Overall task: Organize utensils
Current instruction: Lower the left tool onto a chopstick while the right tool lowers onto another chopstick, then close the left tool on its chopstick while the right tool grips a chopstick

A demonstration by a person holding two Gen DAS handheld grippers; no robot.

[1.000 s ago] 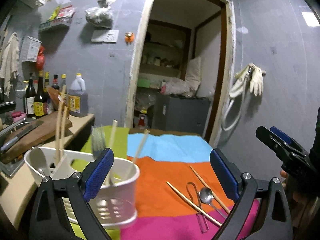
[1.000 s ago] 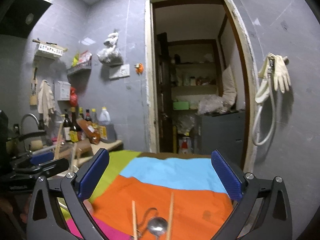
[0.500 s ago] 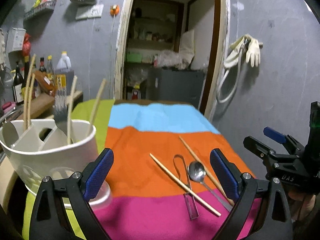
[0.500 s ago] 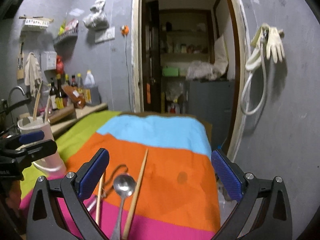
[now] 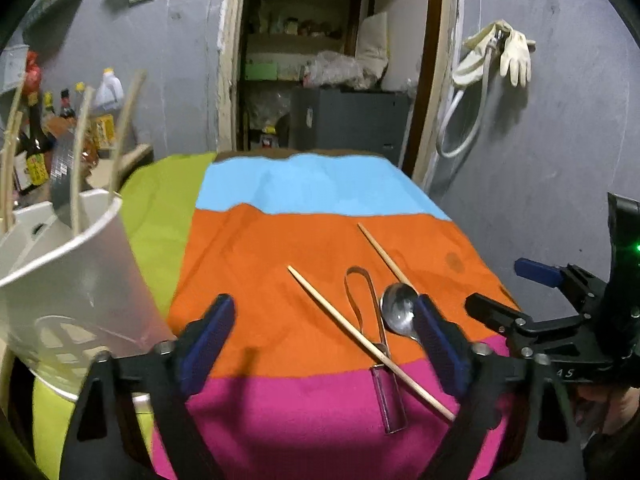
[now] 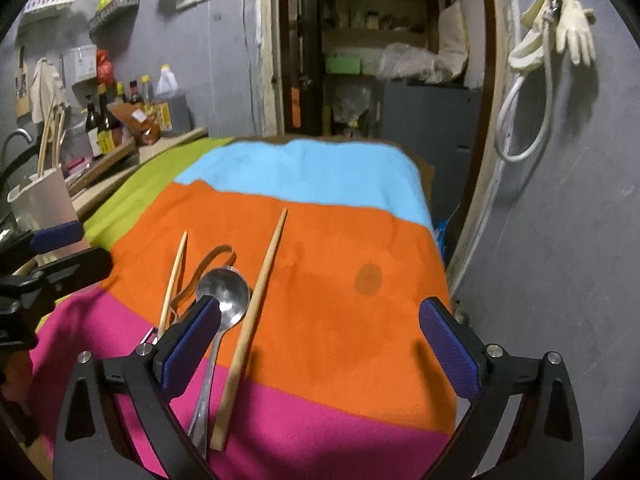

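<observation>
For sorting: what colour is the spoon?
Silver, shiny metal; the spoon shows best in the right wrist view.

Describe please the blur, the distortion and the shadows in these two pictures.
Left wrist view: the white holder and its sticks are smeared by motion, the door frame bows from the fisheye. Right wrist view: the spoon is sharp with glare, the gripper fingers cast dark shadows on the cloth.

Striped cloth-covered table [image 5: 320,200] with chopsticks [image 5: 368,340], spoon [image 5: 398,310], tongs [image 5: 372,320], caddy [image 5: 68,280].
</observation>
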